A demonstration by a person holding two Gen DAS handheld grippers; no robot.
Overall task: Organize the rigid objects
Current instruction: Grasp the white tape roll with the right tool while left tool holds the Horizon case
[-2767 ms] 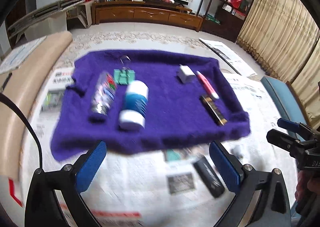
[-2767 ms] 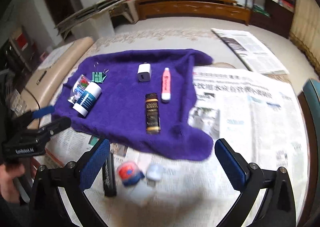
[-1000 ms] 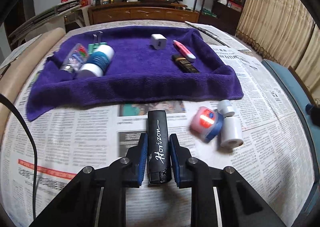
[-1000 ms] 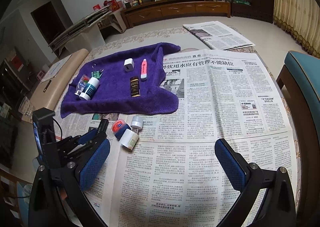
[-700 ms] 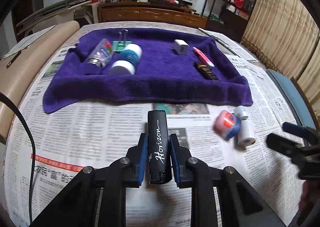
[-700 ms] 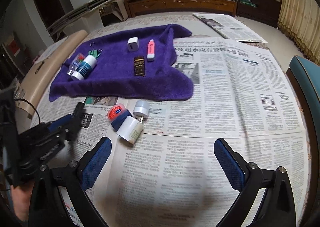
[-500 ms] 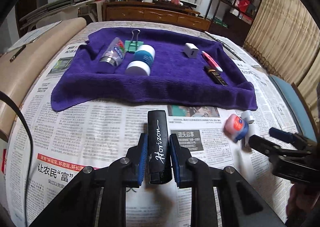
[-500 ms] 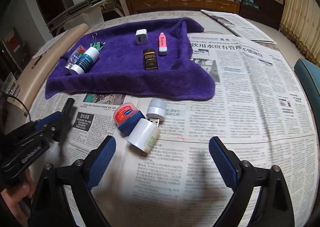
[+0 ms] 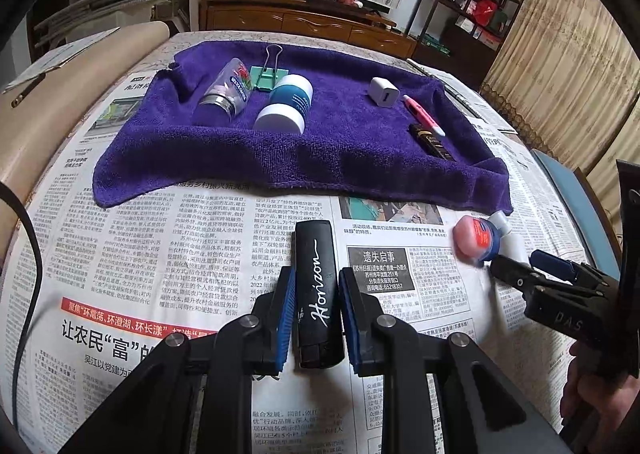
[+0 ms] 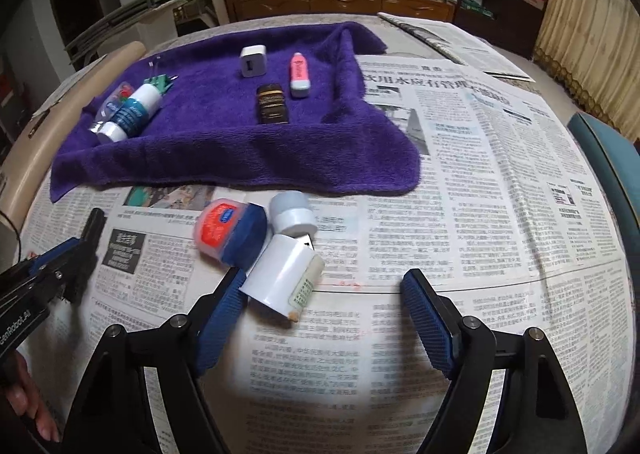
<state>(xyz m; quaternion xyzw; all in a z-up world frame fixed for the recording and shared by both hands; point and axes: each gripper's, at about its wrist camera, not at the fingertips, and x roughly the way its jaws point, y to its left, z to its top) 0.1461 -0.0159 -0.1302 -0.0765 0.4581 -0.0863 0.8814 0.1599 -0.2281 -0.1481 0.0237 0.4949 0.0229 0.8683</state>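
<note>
Two grippers: left gripper [image 9: 314, 308] pinches black case [image 9: 318, 286]; right gripper [image 10: 324, 308] narrowing, unclamped, beside white tube [image 10: 284, 278].

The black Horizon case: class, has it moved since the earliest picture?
Yes. The case lay loose on the newspaper near the towel; now the left gripper holds it.

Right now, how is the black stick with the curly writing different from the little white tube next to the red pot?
The black stick is dark with white writing; the white tube is plain white with a small label. The black stick is clamped in the shut left gripper; the white tube lies loose on the newspaper, just ahead of the right gripper, whose jaws have been closing but are not pinching it. Both are off the purple towel.
</note>
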